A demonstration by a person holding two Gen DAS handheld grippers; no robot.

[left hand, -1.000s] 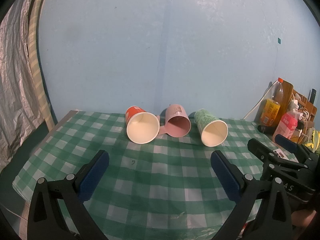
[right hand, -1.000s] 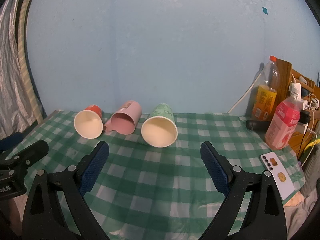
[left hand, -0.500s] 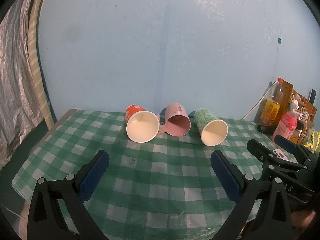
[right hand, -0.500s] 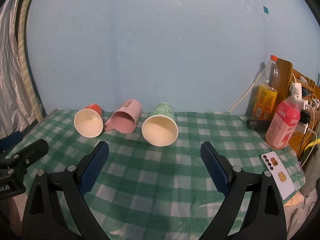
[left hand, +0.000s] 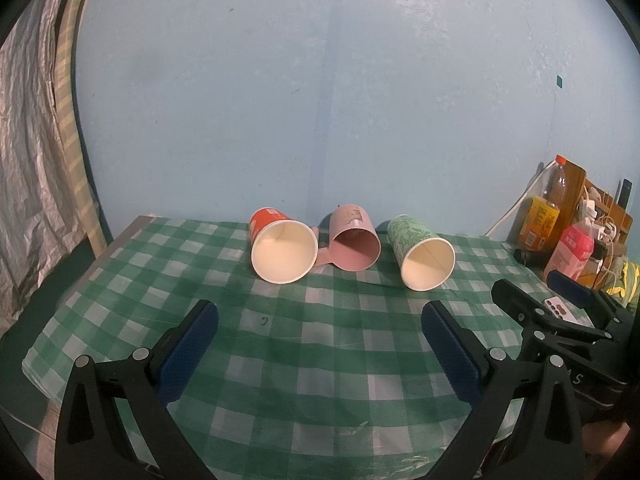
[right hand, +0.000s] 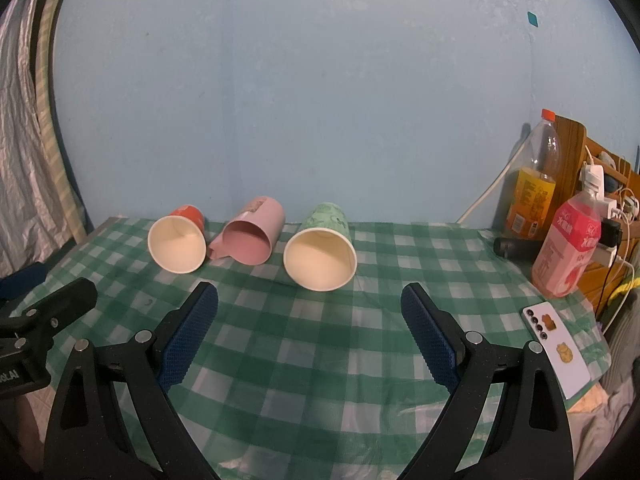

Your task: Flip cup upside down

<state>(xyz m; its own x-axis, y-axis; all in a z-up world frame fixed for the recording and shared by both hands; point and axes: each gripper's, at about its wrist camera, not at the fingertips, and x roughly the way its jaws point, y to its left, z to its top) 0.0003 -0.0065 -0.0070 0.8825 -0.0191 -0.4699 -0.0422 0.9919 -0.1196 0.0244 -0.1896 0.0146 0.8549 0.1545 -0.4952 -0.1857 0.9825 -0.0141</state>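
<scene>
Three cups lie on their sides in a row near the far edge of the counter (left hand: 320,360), mouths turned toward you: a red cup (left hand: 280,250) toward the far left corner, a pink mug (left hand: 354,244) touching it at the handle side, and a green cup (left hand: 422,256) a little apart on the right. None stands rim-down yet, so the flip is not begun.

Your left hand-held gripper (left hand: 320,336) has its jaws spread wide and holds nothing; it hangs over the checked cloth at the near edge, short of the row. Your right hand-held gripper (right hand: 310,312) is likewise wide open and empty, and the green cup (right hand: 322,254) sits just beyond the gap between its jaws.

Over the last second almost nothing changes. The cups keep their places, both jaws stay at the same spread, and the left view tips only slightly, so a little more of the near cloth shows. You are still lining up, not closing in.

The right gripper looks best placed: the green cup is nearly centred ahead of it. Paper walls will likely dent under a hard squeeze, and a cup on its side may roll if nudged.

At the right edge stand an orange bottle (right hand: 534,196) and a pink bottle (right hand: 568,248), with a phone (right hand: 556,344) near the near right corner.
</scene>
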